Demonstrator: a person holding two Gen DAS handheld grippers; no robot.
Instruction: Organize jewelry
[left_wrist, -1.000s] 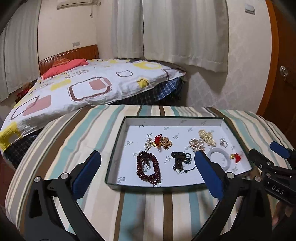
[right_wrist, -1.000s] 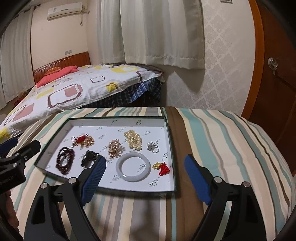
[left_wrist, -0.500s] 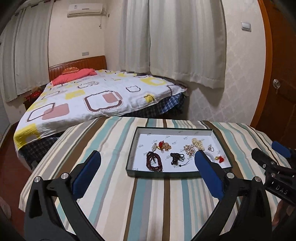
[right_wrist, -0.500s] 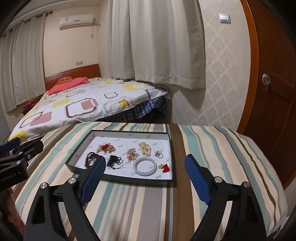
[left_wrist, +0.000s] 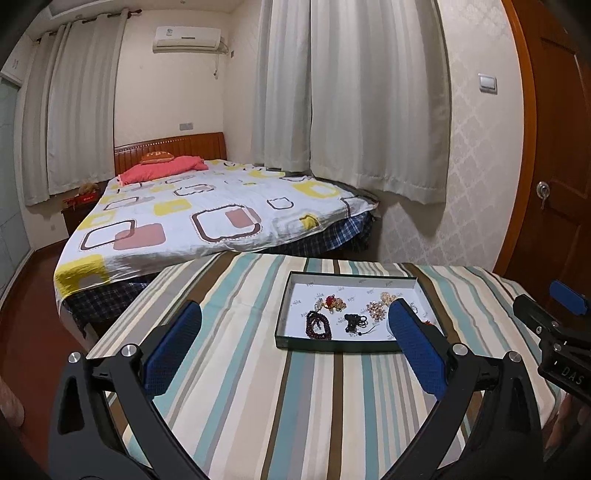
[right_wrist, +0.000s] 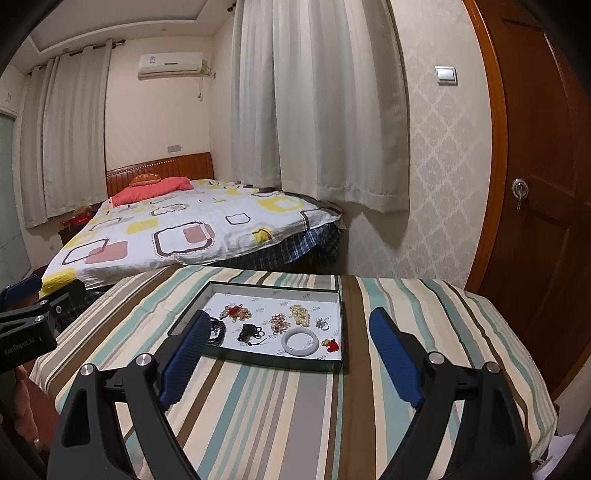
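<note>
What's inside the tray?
The tray holds a white bangle, dark beads, gold clusters, a ring and red-tasselled charms. The right tool's finger hides part of the beads.

Patterned bed (left_wrist: 207, 218), curtains (left_wrist: 369, 103), wooden door (right_wrist: 546, 184)

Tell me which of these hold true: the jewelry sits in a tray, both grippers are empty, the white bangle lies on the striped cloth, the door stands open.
1. The jewelry lies inside the tray. True.
2. The left gripper and right gripper hold nothing. True; both are open.
3. The white bangle lies on the striped cloth. False; it is in the tray.
4. The door stands open. False; it is closed.
</note>
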